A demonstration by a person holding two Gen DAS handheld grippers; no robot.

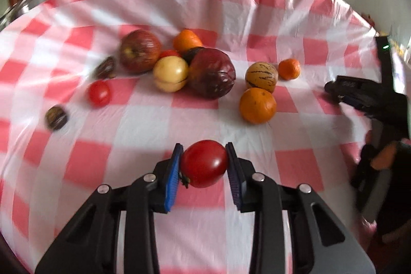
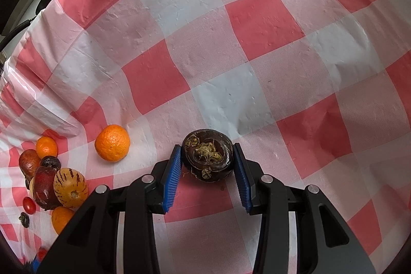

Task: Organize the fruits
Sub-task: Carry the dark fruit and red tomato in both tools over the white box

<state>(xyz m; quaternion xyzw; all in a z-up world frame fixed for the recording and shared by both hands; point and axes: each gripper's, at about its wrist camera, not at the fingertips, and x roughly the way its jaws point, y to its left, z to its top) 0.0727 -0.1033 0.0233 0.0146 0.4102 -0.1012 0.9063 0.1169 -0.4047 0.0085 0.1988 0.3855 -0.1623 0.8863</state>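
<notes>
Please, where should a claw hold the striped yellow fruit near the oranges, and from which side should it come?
Judging by its shape, grip the striped yellow fruit across its widest middle, coming from above. It is smooth and rounded, so pads lower or higher could slip. A large orange touches its near side and a small orange sits close by, crowding a level approach.

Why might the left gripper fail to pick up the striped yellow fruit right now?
Probably because the left gripper is already shut on a tomato. The striped yellow fruit lies unblocked ahead.
</notes>
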